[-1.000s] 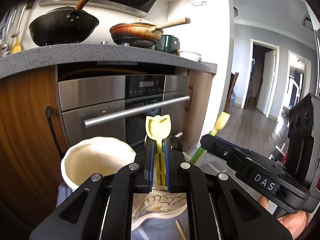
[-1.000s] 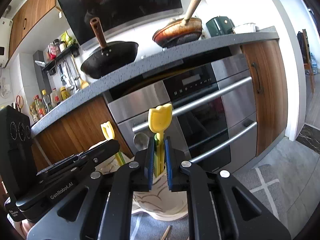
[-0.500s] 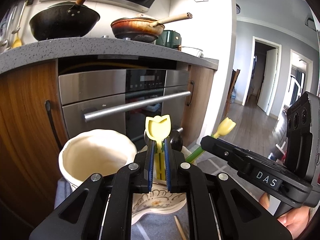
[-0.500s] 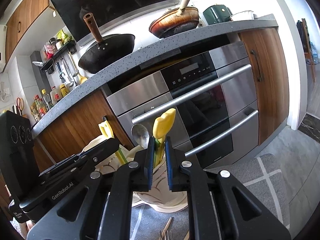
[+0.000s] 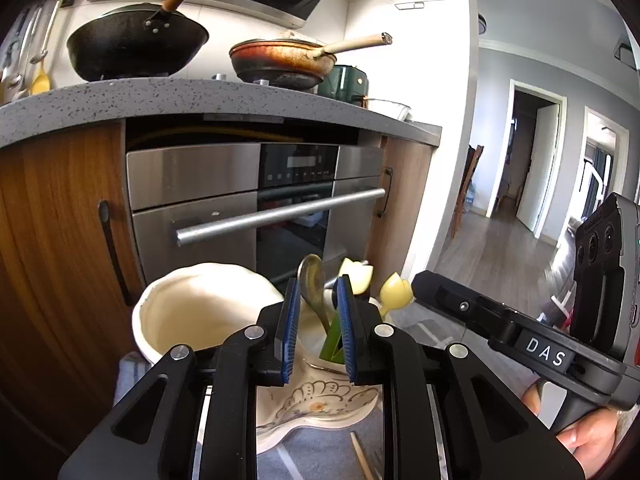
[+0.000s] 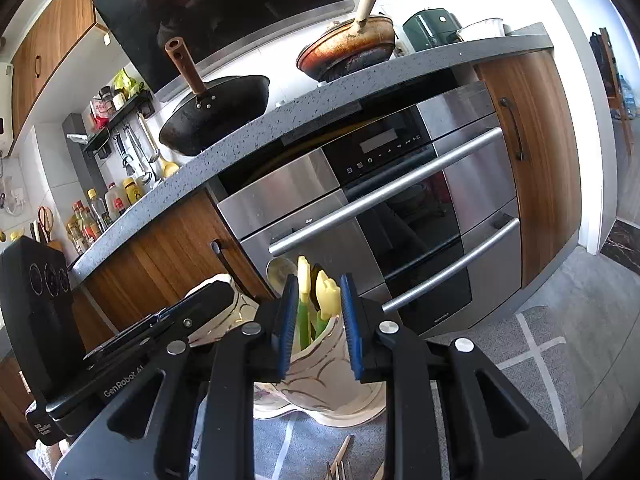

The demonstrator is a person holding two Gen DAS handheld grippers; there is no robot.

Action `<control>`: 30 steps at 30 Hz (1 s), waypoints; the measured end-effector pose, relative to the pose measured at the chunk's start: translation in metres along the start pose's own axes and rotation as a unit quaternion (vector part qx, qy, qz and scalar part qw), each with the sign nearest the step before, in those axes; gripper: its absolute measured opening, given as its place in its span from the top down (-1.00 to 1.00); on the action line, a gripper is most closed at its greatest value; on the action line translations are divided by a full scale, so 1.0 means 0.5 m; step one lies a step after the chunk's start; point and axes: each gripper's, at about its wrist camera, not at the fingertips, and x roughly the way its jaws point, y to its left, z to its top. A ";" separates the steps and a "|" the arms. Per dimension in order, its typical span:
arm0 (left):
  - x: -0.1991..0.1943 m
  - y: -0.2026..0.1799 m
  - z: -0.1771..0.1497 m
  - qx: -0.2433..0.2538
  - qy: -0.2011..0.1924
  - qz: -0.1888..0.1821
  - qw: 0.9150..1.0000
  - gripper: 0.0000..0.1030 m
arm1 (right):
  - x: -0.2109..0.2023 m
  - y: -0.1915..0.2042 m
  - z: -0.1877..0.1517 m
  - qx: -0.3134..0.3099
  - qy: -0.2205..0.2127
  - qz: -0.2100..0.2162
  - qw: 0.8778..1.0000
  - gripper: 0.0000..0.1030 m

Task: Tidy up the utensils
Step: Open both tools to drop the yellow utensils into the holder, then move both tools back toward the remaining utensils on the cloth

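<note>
We work low in front of the oven (image 6: 400,216), on a grey mat (image 6: 536,344) on the floor, not on the counter (image 6: 360,80) above. Taking the patterned ceramic holder (image 6: 336,376) as our landmark: an empty cream pot (image 5: 192,312) stands just left of it, touching or nearly so, and both tulip-topped utensils (image 6: 326,294) now stand inside the holder, handles upright and leaning slightly, beside a metal spoon (image 5: 314,286). Our left gripper (image 5: 318,334) and right gripper (image 6: 320,326) both hang just in front of the holder with jaws apart and nothing between the pads, so each stands released. What the coming move turns on, we judge, is the loose pieces on the mat in front of the holder: fork tines and wooden sticks (image 6: 340,464) lie flat below the right gripper, their long axes pointing roughly toward the holder, while one stick (image 5: 362,456) shows under the left gripper. The right gripper looks nearer to most of them, so it would need to tip downward and close across a shaft.
</note>
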 end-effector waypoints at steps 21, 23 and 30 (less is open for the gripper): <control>-0.153 -0.003 -0.017 0.030 0.042 0.046 0.998 -0.54 | -0.163 0.021 0.008 -0.009 0.038 -0.043 0.998 -0.41; -0.165 0.002 -0.032 0.027 0.065 0.048 0.996 -0.61 | -0.185 0.019 -0.002 -0.010 0.041 -0.047 0.998 -0.55; -0.164 0.016 -0.110 0.034 0.136 0.040 0.989 -0.67 | -0.204 -0.009 -0.059 0.006 0.070 -0.061 0.996 -0.65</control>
